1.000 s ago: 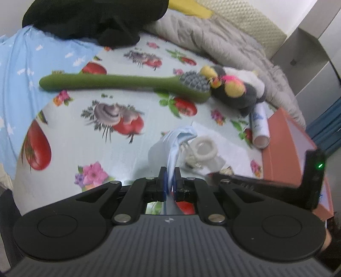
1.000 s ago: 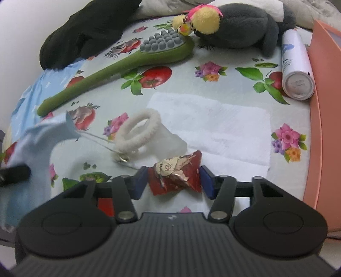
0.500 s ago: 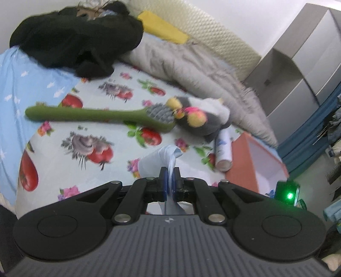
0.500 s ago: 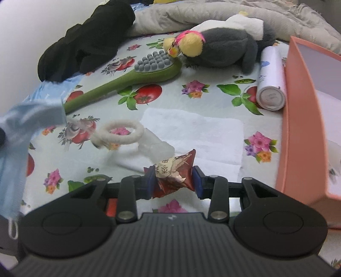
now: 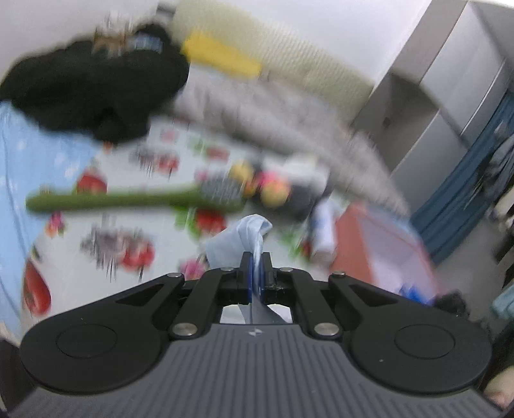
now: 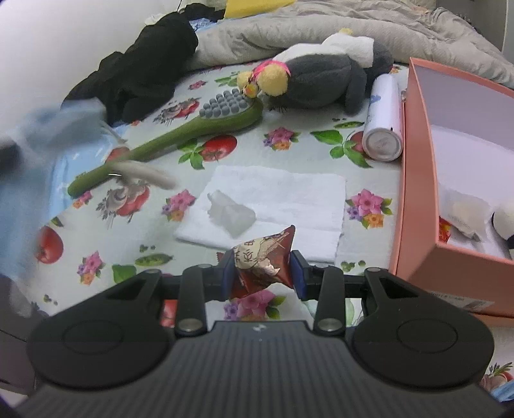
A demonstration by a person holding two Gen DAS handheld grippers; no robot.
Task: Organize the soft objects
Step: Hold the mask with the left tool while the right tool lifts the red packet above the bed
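Note:
My left gripper point(image 5: 256, 257) is shut on a light blue face mask point(image 5: 247, 234), held up above the flowered tablecloth point(image 5: 96, 250); this view is blurred. The right wrist view shows that mask point(image 6: 41, 135) as a blur at the left edge, with a white fluffy ring point(image 6: 144, 172) dangling beside it above the cloth. My right gripper point(image 6: 261, 270) is shut on a red-brown snack packet point(image 6: 263, 257), lifted off the cloth. A pink open box point(image 6: 414, 193) stands to the right with soft items inside. A grey plush bird point(image 6: 321, 80) lies at the back.
A green long-handled brush point(image 6: 180, 138) lies across the cloth by the plush. A white spray can point(image 6: 384, 119) rests against the box. A white tissue point(image 6: 289, 196) with a clear plastic piece point(image 6: 231, 213) lies ahead. A black garment point(image 6: 144, 74) and grey quilt point(image 6: 321, 25) sit behind.
Both grippers have risen. The right jaws closed onto the snack packet and lifted it. The white ring left the cloth and now dangles by the mask.

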